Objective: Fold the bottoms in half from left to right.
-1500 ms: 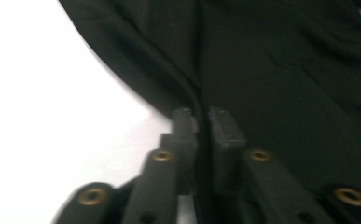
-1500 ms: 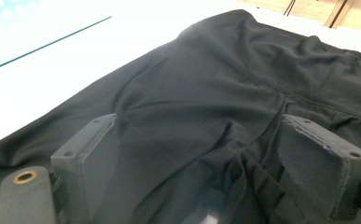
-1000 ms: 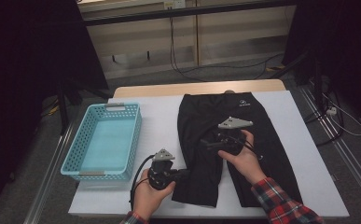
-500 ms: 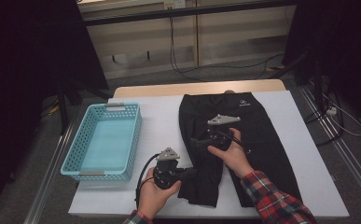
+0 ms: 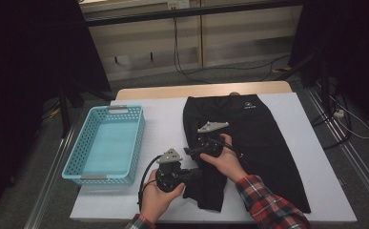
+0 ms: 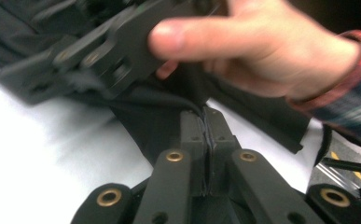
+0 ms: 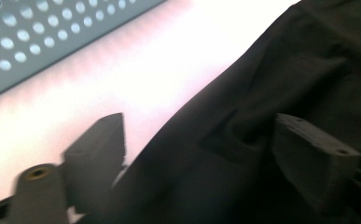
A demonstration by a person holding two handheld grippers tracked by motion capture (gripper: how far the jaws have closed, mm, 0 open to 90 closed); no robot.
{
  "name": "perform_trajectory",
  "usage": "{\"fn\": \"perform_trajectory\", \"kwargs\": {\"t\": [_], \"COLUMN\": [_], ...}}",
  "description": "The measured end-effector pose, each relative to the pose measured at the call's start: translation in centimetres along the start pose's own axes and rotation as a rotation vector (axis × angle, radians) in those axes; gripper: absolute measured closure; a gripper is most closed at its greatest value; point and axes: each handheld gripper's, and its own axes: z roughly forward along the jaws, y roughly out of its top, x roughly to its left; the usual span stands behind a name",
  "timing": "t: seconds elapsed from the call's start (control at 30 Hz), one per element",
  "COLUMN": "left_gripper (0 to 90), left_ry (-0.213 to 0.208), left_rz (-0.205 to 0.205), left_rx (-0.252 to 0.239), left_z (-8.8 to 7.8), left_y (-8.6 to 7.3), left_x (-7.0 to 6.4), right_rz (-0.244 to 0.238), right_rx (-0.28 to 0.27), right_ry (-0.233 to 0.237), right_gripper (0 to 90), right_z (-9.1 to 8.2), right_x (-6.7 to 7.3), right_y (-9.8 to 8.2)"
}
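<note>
The black fabric trousers (image 5: 249, 148) lie flat on the white table top (image 5: 163, 119), waistband at the far end and leg hems toward the person; the left gripper (image 5: 194, 174) has its jaws pressed together on the near edge of the left leg, a thin fold of cloth pinched between the pads. Just beyond it, the right gripper (image 5: 189, 151) hovers over the same leg's outer edge with its jaws spread and lately closing in, the cloth edge between them but not yet pressed. The likely trouble is a shallow bite: if the right jaws close with one pad on the bare table, they may catch a single layer or nothing, and the leg would sag or slip out when lifted (slick fabric will not forgive that). The left pinch is also narrow and could slide off under a pull. The right gripper view shows one jaw over white table and the other over cloth, which the high view cannot resolve; the high view alone places the light blue perforated plastic basket (image 5: 107, 143) left of both grippers.
</note>
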Motion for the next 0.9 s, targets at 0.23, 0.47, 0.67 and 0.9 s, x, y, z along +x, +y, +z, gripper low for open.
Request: {"fn": "perform_trajectory", "kwargs": {"t": [0.23, 0.47, 0.67, 0.9], "left_gripper": [88.7, 88.7, 88.8, 88.7], "left_ry": [0.000, -0.005, -0.012, -0.021], "left_rz": [0.002, 0.006, 0.003, 0.007], "left_rx": [-0.016, -0.016, -0.016, 0.003], "left_z": [-0.2, 0.1, 0.8, 1.3], "left_y": [0.2, 0.3, 0.5, 0.7], "left_x": [0.3, 0.3, 0.1, 0.1], "right_rz": [-0.080, -0.094, -0.057, -0.031], "right_rx": [0.065, 0.064, 0.001, 0.027], "right_ry": [-0.029, -0.067, -0.117, -0.133], "right_gripper": [76.2, 88.6, 88.5, 88.6], "right_z": [0.7, -1.5, -5.4, -8.5], "right_x": [-0.7, -2.0, -3.5, -4.4], "right_y": [-0.1, 0.1, 0.0, -2.6]}}
